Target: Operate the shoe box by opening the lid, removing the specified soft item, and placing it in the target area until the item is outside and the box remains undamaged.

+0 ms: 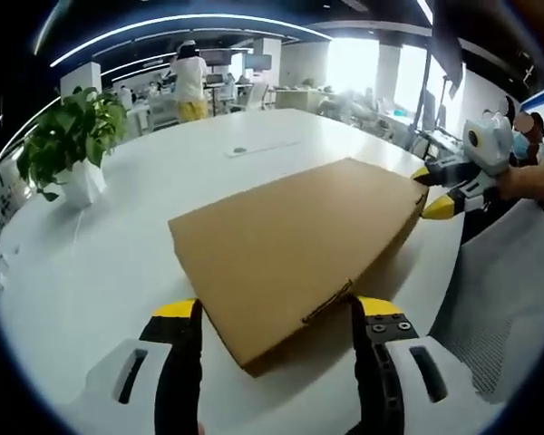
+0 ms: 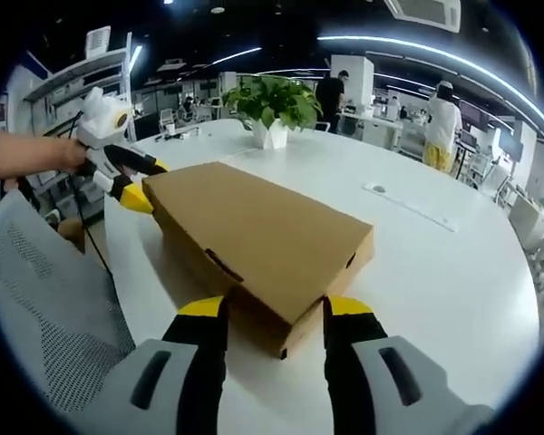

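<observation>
Claws L (image 1: 276,317) & R (image 2: 270,313) both wide apart, each straddling a corner of closed shoe box (image 1: 295,240).

You are at a large, rounded white table (image 1: 100,263) in an open-plan office. A leafy green plant (image 1: 68,131) in a white pot stands on it near one edge; in the right gripper view the same plant (image 2: 272,101) sits at the table's far side. A thin, flat pale strip (image 2: 408,204) lies on the tabletop, well apart from the plant. A grey mesh chair back (image 2: 45,299) stands just beside the table's near edge. Farther off, a person in a white top and yellow shorts (image 1: 190,86) stands among desks, and another person in dark clothes (image 2: 331,91) stands behind the plant. Long curved ceiling lights (image 1: 181,23) glow overhead.
</observation>
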`<control>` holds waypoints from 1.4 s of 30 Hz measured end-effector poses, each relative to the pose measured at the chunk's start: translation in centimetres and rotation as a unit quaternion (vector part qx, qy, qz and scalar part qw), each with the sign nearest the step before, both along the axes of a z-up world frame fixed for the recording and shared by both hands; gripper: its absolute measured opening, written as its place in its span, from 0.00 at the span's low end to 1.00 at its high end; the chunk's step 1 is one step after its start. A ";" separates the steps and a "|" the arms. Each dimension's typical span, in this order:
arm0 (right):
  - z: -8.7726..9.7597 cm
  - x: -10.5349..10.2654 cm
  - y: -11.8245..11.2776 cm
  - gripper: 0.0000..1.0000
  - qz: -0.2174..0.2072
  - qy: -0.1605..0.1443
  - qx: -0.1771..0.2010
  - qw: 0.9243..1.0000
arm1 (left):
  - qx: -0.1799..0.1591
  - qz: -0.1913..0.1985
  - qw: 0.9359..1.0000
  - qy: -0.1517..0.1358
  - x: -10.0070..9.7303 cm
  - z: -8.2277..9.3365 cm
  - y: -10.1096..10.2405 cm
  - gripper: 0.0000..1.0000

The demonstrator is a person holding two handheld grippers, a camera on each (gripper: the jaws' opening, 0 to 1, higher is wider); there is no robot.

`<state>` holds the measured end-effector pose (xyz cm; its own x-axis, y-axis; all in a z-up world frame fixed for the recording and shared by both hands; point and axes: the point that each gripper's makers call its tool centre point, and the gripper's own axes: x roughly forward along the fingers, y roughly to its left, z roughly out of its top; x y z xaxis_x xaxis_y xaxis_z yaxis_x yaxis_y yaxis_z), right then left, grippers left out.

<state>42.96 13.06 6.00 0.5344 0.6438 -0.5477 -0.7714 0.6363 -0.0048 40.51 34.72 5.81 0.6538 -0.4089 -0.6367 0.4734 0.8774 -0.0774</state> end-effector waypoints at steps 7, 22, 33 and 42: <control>1.1 0.1 0.1 0.40 -0.004 -0.007 0.011 1.000 | -0.014 0.009 1.000 -0.016 0.0 1.3 0.1 0.69; 3.3 0.4 0.2 0.43 -0.003 -0.002 0.026 1.000 | -0.046 0.025 0.998 -0.044 0.6 3.5 -0.2 0.73; 4.9 1.1 0.4 0.44 0.001 -0.015 0.035 0.999 | -0.056 0.024 0.996 -0.070 1.1 5.3 -0.3 0.76; 6.4 2.1 0.6 0.44 0.005 -0.038 0.035 0.999 | -0.047 0.021 0.995 -0.089 2.1 6.5 -0.3 0.77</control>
